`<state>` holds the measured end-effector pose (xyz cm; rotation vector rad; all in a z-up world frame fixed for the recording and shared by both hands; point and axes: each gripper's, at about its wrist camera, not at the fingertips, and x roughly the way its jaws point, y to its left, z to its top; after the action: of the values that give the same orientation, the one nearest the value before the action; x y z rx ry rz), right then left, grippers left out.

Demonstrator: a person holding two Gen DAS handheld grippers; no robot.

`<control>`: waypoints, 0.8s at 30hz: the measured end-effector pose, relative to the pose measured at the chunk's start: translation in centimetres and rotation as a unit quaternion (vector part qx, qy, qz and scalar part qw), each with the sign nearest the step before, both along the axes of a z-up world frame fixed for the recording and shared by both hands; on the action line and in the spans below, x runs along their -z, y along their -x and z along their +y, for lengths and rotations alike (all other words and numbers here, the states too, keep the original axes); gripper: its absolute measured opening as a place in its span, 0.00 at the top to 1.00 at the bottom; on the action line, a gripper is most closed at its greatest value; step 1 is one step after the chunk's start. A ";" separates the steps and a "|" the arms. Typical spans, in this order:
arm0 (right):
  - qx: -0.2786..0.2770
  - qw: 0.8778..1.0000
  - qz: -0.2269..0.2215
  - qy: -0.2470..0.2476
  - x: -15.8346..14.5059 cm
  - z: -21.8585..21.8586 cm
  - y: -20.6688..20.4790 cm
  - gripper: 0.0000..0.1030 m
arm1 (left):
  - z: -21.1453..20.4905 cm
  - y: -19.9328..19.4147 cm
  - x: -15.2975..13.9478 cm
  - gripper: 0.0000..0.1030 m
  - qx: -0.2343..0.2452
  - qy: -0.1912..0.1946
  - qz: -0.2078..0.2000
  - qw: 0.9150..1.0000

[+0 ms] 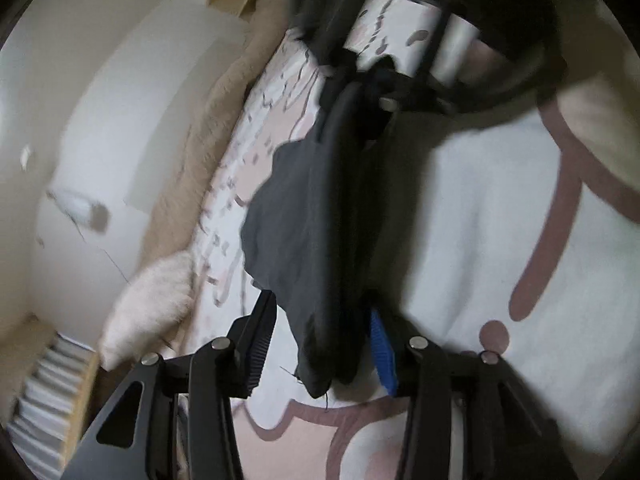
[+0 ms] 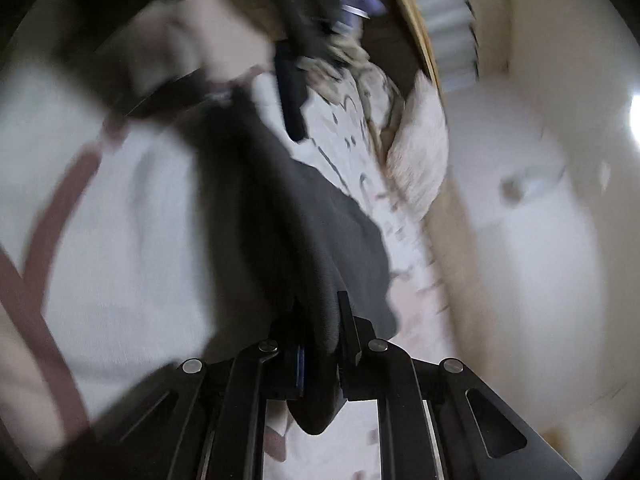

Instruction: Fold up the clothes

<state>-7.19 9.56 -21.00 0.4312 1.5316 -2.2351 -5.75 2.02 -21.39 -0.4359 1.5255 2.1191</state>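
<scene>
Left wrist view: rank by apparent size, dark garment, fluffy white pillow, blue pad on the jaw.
1. Dark garment, largest, though it hangs close to the camera.
2. Fluffy white pillow.
3. Blue pad, smallest.

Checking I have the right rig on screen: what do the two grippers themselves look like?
Both are matte black linkage frames with silver round pivot pins and cut-out slots in the outer arms. The left gripper has a ribbed black pad on one finger and a ribbed blue pad on the other. The right gripper shows a blue pad edge too. No cables or sleeves are clearly visible.

dim, motion-blurred fisheye views with dark vignetted corners; glare, perhaps a window, far right.
</scene>
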 end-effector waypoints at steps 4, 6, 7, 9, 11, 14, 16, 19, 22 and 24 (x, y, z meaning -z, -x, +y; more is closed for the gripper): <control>0.026 0.996 -0.063 0.065 -2.7 0.4 1.6 0.88 | 0.5 0.1 0.4 0.57 0.005 0.011 0.023 1.000; 0.039 0.990 -0.094 0.097 -4.1 0.5 2.5 0.88 | 0.8 0.3 0.5 0.57 0.006 0.014 0.032 0.999; 0.045 0.987 -0.109 0.113 -4.8 0.6 2.9 0.88 | 0.9 0.5 0.6 0.57 0.006 0.016 0.037 0.999; 0.044 0.987 -0.109 0.108 -4.4 0.7 2.7 0.88 | 1.1 0.7 0.6 0.61 0.006 0.018 0.044 0.999; 0.039 0.989 -0.103 0.096 -3.6 0.8 2.2 0.88 | 1.0 1.0 0.7 0.78 0.000 0.018 0.045 0.999; 0.032 0.992 -0.093 0.077 -2.5 0.9 1.6 0.88 | 0.7 1.2 1.4 0.88 0.000 0.027 0.042 0.999; 0.021 0.996 -0.067 0.055 -1.4 1.1 0.7 0.82 | 0.6 1.5 1.1 0.89 -0.008 0.018 0.036 0.999; 0.003 1.000 -0.021 0.019 0.2 1.6 -0.9 0.60 | 0.3 2.0 0.4 0.89 -0.026 -0.005 0.025 0.999; -0.010 1.000 0.001 -0.006 1.0 1.5 -1.4 0.61 | 0.1 2.5 -0.3 0.89 -0.044 -0.028 0.013 0.999; -0.015 1.000 0.003 -0.015 1.1 1.2 -1.2 0.69 | -0.1 2.8 -0.8 0.89 -0.056 -0.044 0.005 0.997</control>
<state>-5.97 10.81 -22.07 0.4074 1.5664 -2.1951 -8.58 1.97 -20.60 -0.4908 1.4376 2.2678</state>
